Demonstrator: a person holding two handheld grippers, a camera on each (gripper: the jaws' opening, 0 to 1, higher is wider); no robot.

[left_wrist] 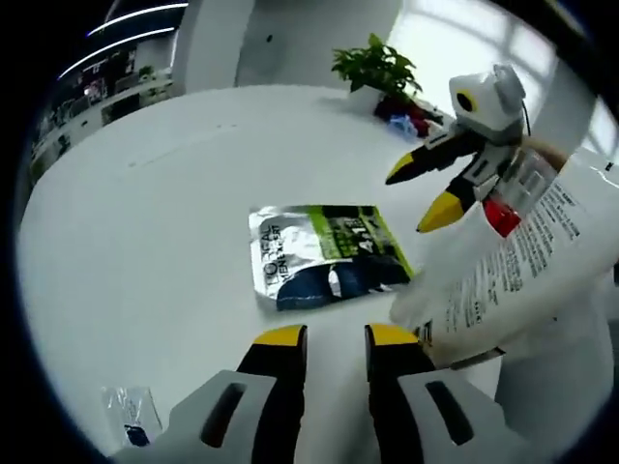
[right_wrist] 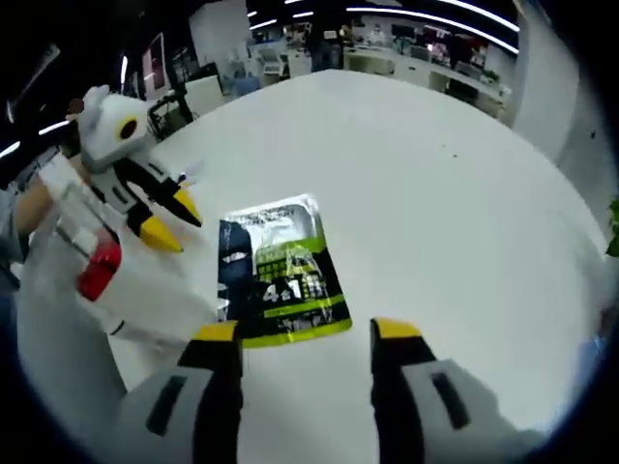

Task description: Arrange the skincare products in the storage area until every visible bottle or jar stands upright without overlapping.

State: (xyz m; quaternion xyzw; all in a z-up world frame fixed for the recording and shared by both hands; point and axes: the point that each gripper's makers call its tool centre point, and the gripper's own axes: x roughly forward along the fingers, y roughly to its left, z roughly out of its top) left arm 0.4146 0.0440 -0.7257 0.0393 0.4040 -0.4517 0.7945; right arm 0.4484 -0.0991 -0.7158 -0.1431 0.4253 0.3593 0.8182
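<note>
- Low in the left gripper view: the left tool [left_wrist: 336,336], released, with its yellow-tipped jaws a narrow gap apart and nothing between them.
- Low in the right gripper view: the right tool [right_wrist: 307,331], also released, with its jaws set wider apart and only bare white surface [right_wrist: 435,174] in the gap.
- Flat on the surface, just ahead of both tools: a foil sachet [left_wrist: 324,256], silver at one end, with green and dark blue print. Not upright, and touched by neither tool.
- At the right of the left gripper view, close beside the left tool's right jaw: a large white pouch [left_wrist: 503,280] with small dark print and a red patch near its top. One corner reaches to the sachet's edge; cannot tell whether it overlaps.
- Above that pouch in the same view: the right tool coming in from the right, yellow tips apart and pointing towards the sachet, with a hand [left_wrist: 553,155] behind it.
- Cannot tell what holds the pouch; its lower part runs out of the frame.
- Near the bottom left of the left gripper view, well apart from the sachet: a small clear packet [left_wrist: 131,411] lying flat.
- At the far edge of the surface: a potted plant [left_wrist: 377,68].
- Beyond the surface in the right gripper view: rows of desks [right_wrist: 416,43] under strip lights.
</note>
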